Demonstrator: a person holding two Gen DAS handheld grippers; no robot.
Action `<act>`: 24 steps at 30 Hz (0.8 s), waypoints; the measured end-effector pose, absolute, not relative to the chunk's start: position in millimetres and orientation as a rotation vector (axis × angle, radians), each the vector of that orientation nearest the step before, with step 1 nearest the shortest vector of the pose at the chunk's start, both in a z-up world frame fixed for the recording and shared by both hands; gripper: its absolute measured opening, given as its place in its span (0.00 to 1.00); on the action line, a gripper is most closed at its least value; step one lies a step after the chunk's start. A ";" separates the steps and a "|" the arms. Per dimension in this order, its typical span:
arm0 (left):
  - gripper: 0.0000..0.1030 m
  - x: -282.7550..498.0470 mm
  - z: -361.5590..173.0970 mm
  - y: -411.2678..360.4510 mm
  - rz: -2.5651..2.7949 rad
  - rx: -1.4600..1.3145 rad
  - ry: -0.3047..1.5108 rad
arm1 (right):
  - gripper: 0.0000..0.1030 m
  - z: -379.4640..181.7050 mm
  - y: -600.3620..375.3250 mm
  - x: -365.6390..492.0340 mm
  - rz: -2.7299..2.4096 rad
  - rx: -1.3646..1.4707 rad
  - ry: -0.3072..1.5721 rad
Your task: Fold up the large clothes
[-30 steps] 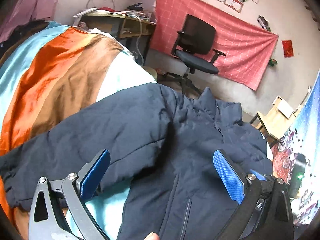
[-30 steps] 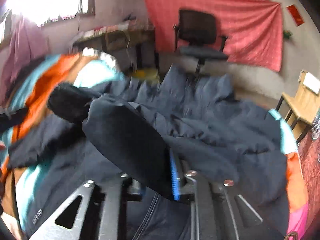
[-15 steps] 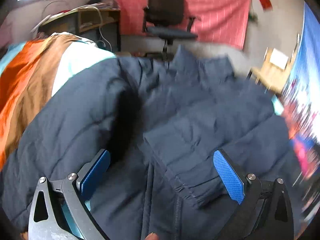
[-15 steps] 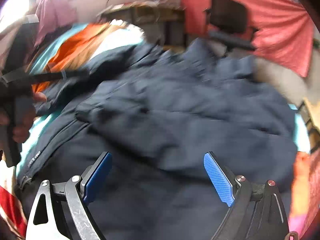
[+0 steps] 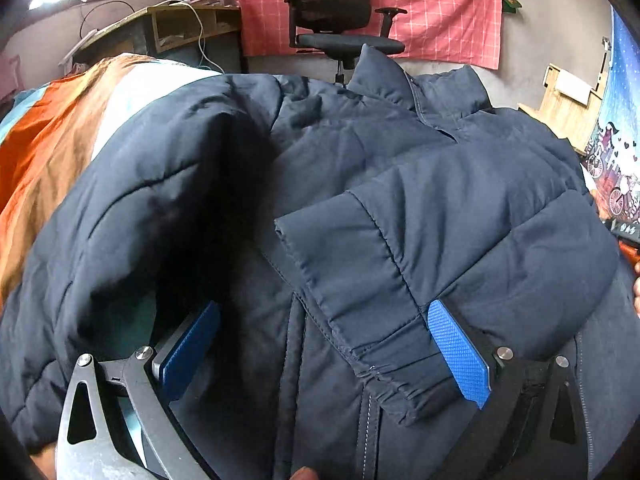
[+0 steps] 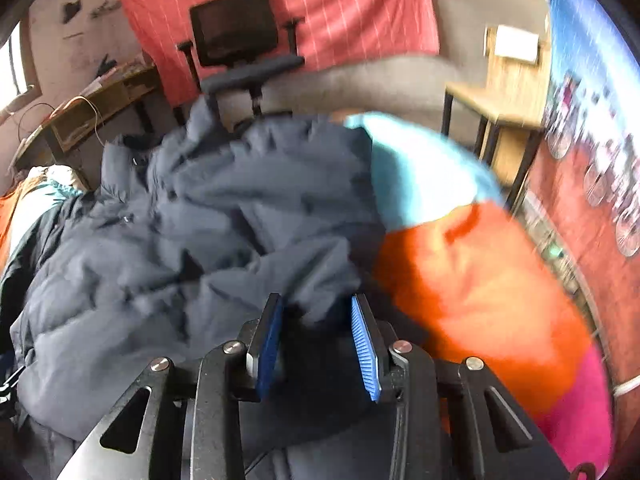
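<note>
— Left wrist view: the jacket (image 5: pixel 360 208) lies on the striped bed cover (image 5: pixel 52 148). What changed?

— One second ago the right gripper (image 6: pixel 316 344) carried the sleeve (image 5: pixel 400 264); now the sleeve lies folded across the chest. The left gripper (image 5: pixel 324 352) is wide open and holds nothing.

— And the right one?

— Its jaws are half closed around a bunch of jacket at the right side, but a gap shows, so I cannot tell if it grips. The other sleeve probably comes next.
</note>
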State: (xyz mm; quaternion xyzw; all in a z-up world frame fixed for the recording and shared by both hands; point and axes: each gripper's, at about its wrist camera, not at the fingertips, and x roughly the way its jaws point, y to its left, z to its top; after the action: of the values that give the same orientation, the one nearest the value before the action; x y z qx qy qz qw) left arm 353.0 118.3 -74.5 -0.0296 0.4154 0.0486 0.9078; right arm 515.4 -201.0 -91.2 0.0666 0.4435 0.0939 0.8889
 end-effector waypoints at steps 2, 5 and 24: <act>0.99 353.5 -76.3 117.8 0.104 -0.065 0.847 | 0.34 -104.3 -201.4 518.8 0.223 0.160 0.950; 0.99 349.9 -76.1 118.7 0.104 -0.073 0.817 | 0.35 -108.0 -200.3 516.0 0.219 0.161 0.939; 0.99 198.3 -12.4 256.9 0.774 -0.227 0.751 | 0.81 -31.1 -143.7 468.9 0.280 0.043 0.744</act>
State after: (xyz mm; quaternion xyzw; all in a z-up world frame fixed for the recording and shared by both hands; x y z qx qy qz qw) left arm 198.3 256.9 -12.4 -0.1080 0.3567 0.3675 0.8521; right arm 468.9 -143.7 -31.1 0.0211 0.3623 0.1362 0.9218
